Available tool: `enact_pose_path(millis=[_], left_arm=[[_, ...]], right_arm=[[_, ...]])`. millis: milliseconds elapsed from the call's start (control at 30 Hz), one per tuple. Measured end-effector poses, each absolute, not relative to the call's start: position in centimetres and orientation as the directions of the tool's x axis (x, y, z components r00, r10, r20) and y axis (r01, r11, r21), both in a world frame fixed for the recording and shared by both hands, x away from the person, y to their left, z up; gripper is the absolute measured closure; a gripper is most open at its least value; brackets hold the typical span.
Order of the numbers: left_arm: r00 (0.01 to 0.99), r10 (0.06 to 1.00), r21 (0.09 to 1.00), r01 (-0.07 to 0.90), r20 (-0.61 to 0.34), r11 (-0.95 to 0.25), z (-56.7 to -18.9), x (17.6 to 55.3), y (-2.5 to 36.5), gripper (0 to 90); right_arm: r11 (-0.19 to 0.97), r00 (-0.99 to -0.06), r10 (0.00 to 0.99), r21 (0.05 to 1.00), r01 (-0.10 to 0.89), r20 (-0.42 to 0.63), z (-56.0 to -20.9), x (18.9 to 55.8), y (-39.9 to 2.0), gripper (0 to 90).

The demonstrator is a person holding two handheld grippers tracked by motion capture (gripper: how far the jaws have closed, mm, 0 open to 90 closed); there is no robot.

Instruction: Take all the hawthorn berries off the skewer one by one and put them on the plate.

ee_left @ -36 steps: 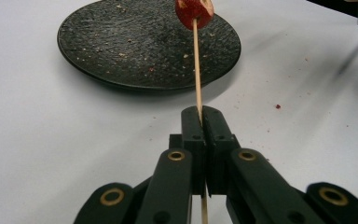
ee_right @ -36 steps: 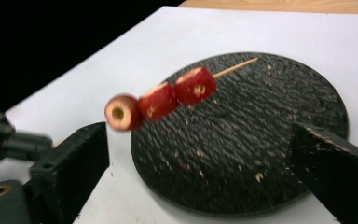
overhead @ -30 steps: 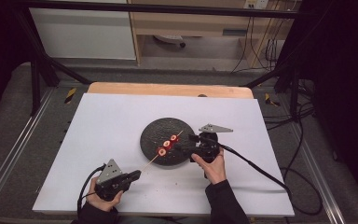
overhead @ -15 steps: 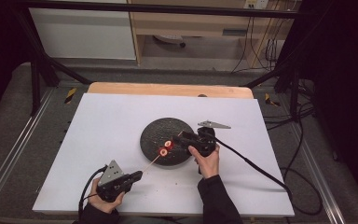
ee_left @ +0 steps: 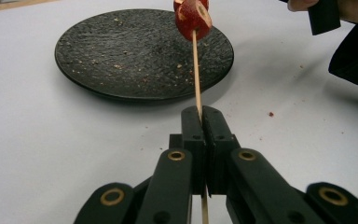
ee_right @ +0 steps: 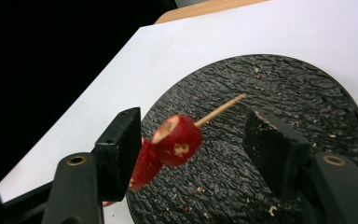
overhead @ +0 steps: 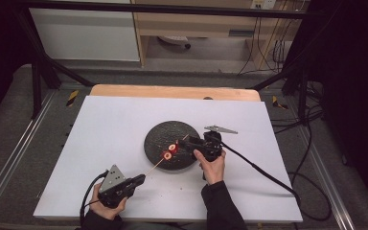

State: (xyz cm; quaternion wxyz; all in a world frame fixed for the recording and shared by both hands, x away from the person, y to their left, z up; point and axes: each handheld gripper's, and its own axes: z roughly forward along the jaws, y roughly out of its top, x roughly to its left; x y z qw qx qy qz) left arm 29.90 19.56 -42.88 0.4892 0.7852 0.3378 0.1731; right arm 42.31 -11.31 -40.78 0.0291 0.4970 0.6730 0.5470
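Observation:
A thin wooden skewer [overhead: 154, 166] slants up from my left gripper [overhead: 141, 178], whose jaws are shut on its lower end [ee_left: 200, 112]. Two red fruit pieces [overhead: 170, 151] are threaded near its tip, above the black plate [overhead: 163, 132]. My right gripper [overhead: 186, 143] reaches in from the right, level with the pieces. Its jaws have just been opening and stand apart [ee_right: 193, 135]. The front red piece [ee_right: 177, 140] hangs between them. The right pad is well off it, and the other piece lies close beside the left pad. The skewer's bare tip [ee_right: 221, 109] pokes past the pieces.
The textured black plate [ee_left: 121, 56] carries crumbs and lies mid-table on a white board [overhead: 115, 124]. Red specks dot the board by the plate [ee_left: 271, 114]. The right gripper's cable [overhead: 263, 172] trails off to the right. A wooden table edge [overhead: 172, 91] runs behind the board.
The right hand has shifted slightly over the plate, staying by the red pieces. The left gripper and the skewer have kept still.

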Motion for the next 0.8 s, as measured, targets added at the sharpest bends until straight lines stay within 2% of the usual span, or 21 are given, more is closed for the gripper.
enact_pose_path(millis=[133, 267, 533, 667, 800], left_arm=[[0.709, 0.703, 0.894, 0.35, -0.058, -0.279, -42.72, 29.73, 19.54, 88.3], [0.718, 0.693, 0.895, 0.343, -0.056, -0.284, -42.79, 29.55, 19.22, 88.2], [0.724, 0.688, 0.894, 0.34, -0.051, -0.291, -42.95, 29.41, 18.82, 88.2], [0.724, 0.688, 0.896, 0.337, -0.05, -0.29, -42.97, 29.4, 18.84, 88.2], [0.724, 0.688, 0.9, 0.328, -0.045, -0.286, -42.82, 29.32, 18.88, 88.2]], right_arm=[[-0.119, -0.496, 0.677, 0.746, 0.656, 0.544, -40.84, 42.29, -11.34, 35.8], [-0.144, -0.492, 0.652, 0.731, 0.667, 0.577, -41.09, 42.46, -11.06, 37.7], [-0.176, -0.474, 0.61, 0.692, 0.7, 0.635, -41.39, 42.55, -10.76, 58.5], [-0.19, -0.467, 0.604, 0.685, 0.703, 0.646, -41.16, 42.55, -10.89, 64.1], [-0.209, -0.462, 0.591, 0.679, 0.704, 0.661, -40.74, 42.63, -11.1, 64.9]])
